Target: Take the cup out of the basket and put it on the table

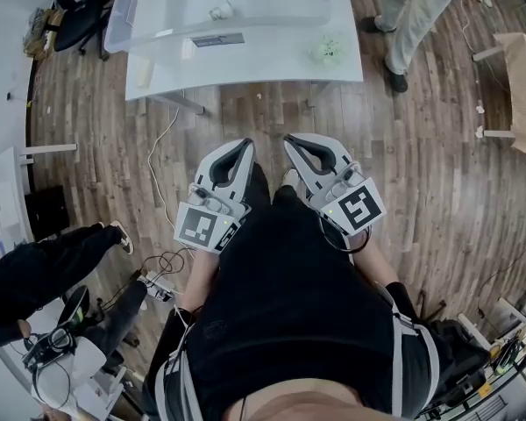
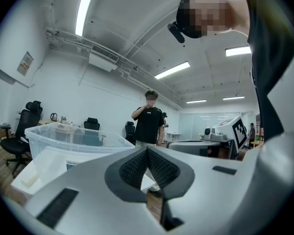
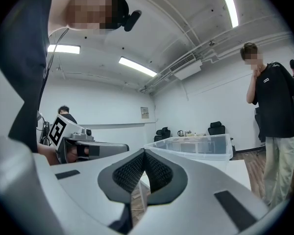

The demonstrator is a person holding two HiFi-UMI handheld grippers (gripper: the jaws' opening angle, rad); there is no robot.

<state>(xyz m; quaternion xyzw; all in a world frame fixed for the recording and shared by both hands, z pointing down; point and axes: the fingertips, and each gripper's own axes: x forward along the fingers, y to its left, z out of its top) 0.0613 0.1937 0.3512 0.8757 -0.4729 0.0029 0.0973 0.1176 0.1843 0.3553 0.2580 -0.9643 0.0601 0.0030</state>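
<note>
A clear plastic bin (image 1: 158, 16) stands on the white table (image 1: 272, 64) at the top of the head view. A small white thing (image 1: 221, 10), possibly the cup, lies inside it. My left gripper (image 1: 248, 145) and right gripper (image 1: 289, 140) are held close to my body, well short of the table, tips toward it. Both are shut with nothing between the jaws. The bin (image 2: 73, 136) shows beyond the shut left gripper (image 2: 147, 149) in the left gripper view. It also shows as the bin (image 3: 196, 146) beyond the shut right gripper (image 3: 144, 152).
A pale green object (image 1: 327, 51) lies on the table right of the bin. A person (image 1: 412, 16) stands at the table's far right corner. Another person (image 1: 35, 270) sits at lower left. Cables (image 1: 162, 261) lie on the wood floor. An office chair (image 1: 74, 7) stands at upper left.
</note>
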